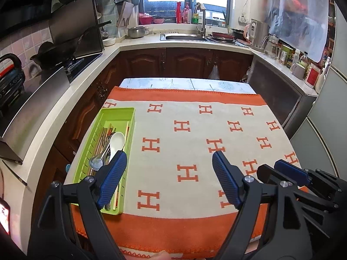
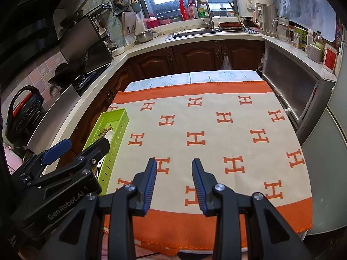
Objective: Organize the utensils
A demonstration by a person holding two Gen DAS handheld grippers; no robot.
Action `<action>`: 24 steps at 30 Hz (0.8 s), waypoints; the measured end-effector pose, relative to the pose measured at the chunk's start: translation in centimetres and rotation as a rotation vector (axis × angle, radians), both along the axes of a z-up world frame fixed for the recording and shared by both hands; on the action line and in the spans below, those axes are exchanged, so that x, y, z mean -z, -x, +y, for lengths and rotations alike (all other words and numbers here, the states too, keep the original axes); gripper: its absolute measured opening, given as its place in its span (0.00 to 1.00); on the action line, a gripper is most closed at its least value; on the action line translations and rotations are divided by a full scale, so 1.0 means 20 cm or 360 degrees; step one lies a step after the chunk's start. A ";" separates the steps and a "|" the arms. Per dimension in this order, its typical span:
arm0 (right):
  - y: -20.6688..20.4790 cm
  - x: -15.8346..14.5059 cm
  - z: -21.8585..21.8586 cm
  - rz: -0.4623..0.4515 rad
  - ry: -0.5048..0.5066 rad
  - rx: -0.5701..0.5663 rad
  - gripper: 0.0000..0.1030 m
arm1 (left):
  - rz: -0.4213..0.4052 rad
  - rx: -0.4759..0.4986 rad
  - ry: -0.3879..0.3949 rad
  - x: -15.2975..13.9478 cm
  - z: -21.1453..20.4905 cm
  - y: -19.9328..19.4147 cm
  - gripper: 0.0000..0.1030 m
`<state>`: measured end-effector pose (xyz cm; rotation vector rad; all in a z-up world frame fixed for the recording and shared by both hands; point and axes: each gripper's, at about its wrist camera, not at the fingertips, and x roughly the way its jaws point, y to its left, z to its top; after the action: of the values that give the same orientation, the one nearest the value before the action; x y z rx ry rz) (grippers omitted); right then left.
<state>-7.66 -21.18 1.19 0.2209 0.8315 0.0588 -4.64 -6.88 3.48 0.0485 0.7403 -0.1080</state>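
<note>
A tabletop (image 1: 186, 83) is covered by a cream and orange cloth with big orange H letters (image 1: 195, 143). A long light green plastic tray (image 1: 102, 151) lies along the left edge of the tabletop. Inside the tray are a white plastic soup spoon (image 1: 116, 143), a shiny metal spoon (image 1: 96, 162) and some brown wooden chopsticks (image 1: 104, 134), all lying lengthwise. The rest of the cloth has nothing on it.

The left hand-held gripper (image 1: 169, 162) is near the front edge of the tabletop, next to the tray. Its two blue fingers are spread wide apart and hold nothing. One blue finger pad (image 1: 112, 177) sits in front of the near end of the tray in the left wrist view; I cannot tell if it touches the tray.

The right hand-held gripper (image 2: 174, 169) is over the front edge, to the right of the other one. Its fingers have a smaller gap between them, and nothing is in the gap.
</note>
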 end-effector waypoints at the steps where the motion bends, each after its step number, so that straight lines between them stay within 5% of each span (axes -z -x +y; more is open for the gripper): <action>1: 0.00 0.00 0.00 0.0000 0.0000 0.0001 0.33 | -0.0001 0.0001 -0.0001 0.00 0.00 0.00 0.77; 24: 0.02 0.00 -0.01 -0.0008 -0.0007 -0.0005 0.33 | 0.0001 -0.0008 -0.0011 0.02 0.03 0.01 0.77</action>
<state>-8.07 -21.32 1.21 0.2235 0.8269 0.0639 -4.91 -6.37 3.14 0.0530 0.7414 -0.1006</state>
